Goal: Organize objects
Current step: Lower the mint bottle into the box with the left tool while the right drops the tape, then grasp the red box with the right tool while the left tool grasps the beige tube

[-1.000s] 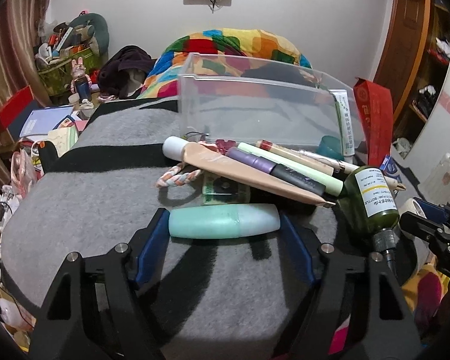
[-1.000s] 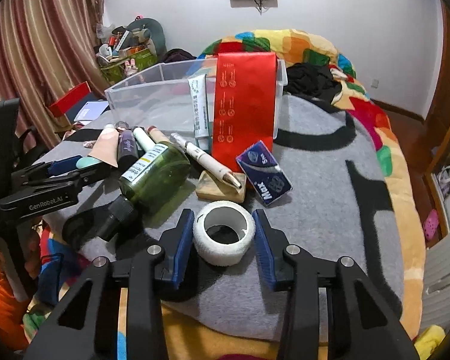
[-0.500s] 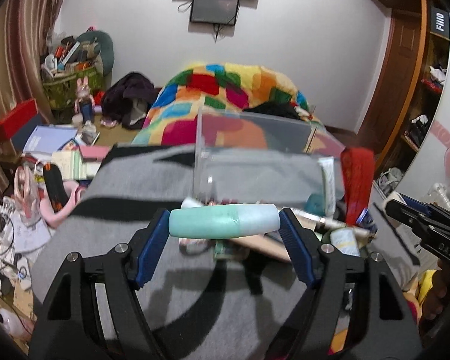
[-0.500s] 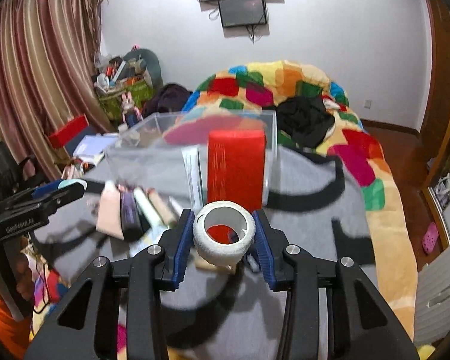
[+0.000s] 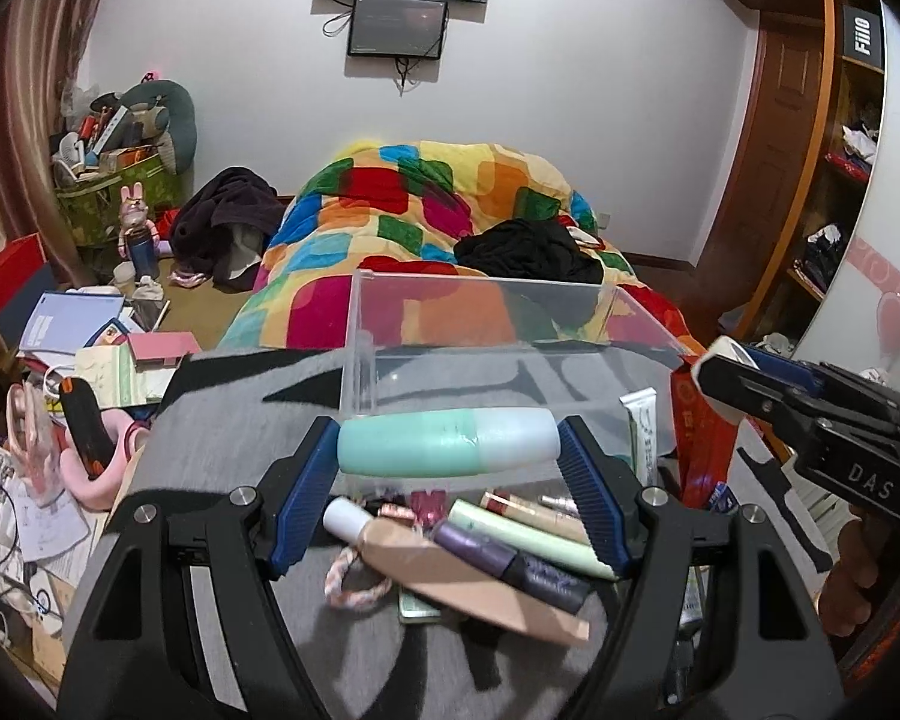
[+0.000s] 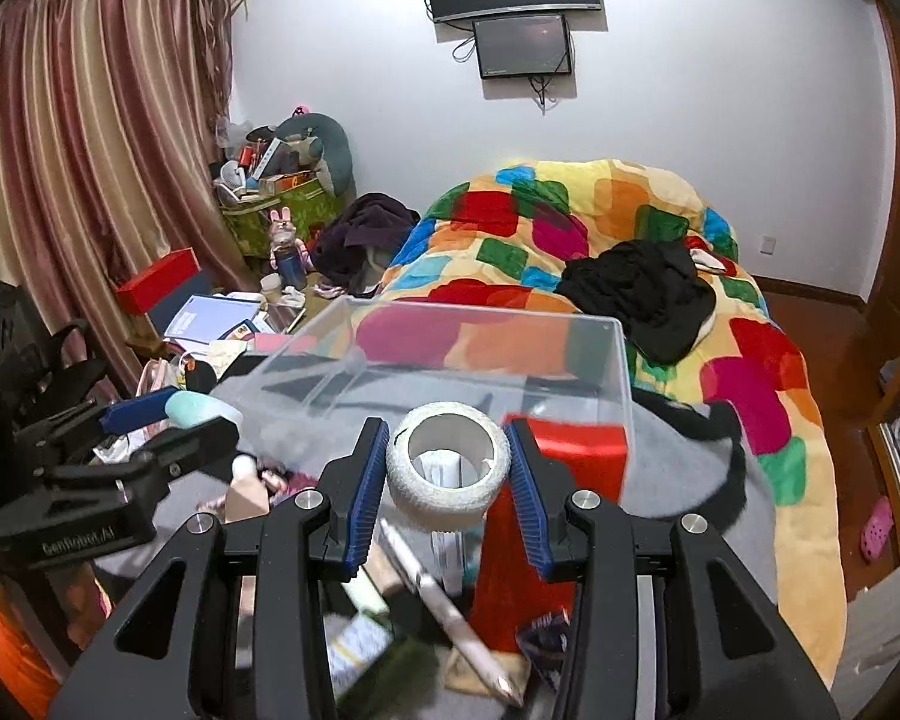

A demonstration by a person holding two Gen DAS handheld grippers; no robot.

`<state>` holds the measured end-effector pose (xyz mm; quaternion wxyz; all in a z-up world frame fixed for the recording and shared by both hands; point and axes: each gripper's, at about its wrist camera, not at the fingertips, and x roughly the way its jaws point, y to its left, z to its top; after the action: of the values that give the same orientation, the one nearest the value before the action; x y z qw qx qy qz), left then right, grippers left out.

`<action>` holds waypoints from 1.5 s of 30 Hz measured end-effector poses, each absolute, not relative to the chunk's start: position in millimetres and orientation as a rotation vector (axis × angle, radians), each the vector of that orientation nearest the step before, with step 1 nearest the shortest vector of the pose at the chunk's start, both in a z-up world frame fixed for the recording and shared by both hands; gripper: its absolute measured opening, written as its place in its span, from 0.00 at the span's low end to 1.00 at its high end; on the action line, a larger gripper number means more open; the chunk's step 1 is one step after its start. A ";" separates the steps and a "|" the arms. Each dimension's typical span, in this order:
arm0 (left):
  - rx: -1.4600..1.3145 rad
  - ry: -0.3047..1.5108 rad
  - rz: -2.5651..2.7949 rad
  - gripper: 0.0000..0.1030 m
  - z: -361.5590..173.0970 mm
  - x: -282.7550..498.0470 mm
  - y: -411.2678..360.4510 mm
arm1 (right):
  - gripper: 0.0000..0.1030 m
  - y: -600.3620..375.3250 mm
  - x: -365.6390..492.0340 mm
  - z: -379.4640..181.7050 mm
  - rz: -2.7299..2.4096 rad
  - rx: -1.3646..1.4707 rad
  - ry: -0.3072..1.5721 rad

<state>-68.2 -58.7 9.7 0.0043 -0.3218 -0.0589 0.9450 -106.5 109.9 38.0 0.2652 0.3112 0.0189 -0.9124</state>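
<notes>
My left gripper (image 5: 448, 455) is shut on a mint-green and white bottle (image 5: 447, 441), held crosswise by its ends above the grey blanket. Just beyond it stands a clear plastic bin (image 5: 486, 324). My right gripper (image 6: 448, 469) is shut on a white tape roll (image 6: 448, 468), lifted in front of the same clear bin (image 6: 486, 354). Below the left gripper lie several tubes and pens (image 5: 498, 552) and a braided cord (image 5: 354, 579). A red box (image 6: 576, 450) leans against the bin. The left gripper with the bottle (image 6: 195, 411) shows at the left of the right wrist view.
A multicoloured quilt (image 5: 438, 198) with black clothing (image 5: 528, 252) covers the bed behind the bin. Books, papers and a pink item (image 5: 84, 354) crowd the floor at left. A green bottle (image 6: 366, 654) and a pen (image 6: 450, 612) lie below the right gripper. Shelves (image 5: 840, 168) stand at right.
Both grippers have risen off the blanket with their loads, the bottle and the tape roll, and now sit higher and closer to the clear bin. The piled tubes have dropped lower in view.
</notes>
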 end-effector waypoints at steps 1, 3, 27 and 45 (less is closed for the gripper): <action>-1.012 -0.178 2.958 0.71 9.9 -71.7 -58.6 | 0.35 106.3 -111.3 38.8 -2.457 0.846 0.052; -1.034 -0.163 2.948 0.71 9.8 -80.9 -57.3 | 0.35 99.8 -119.0 38.9 -2.445 0.858 0.059; -1.225 -0.134 2.852 0.72 -3.9 -134.2 -59.2 | 0.48 70.8 -168.0 19.1 -2.391 1.047 0.111; -1.195 -0.185 2.896 0.93 -1.1 -86.3 -61.8 | 0.70 100.2 -107.9 47.7 -2.494 0.822 0.162</action>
<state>-86.3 -61.8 -1.1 0.0017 -0.3808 -0.0591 0.9228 -107.9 100.2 47.7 0.2527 0.3024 0.0594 -0.9171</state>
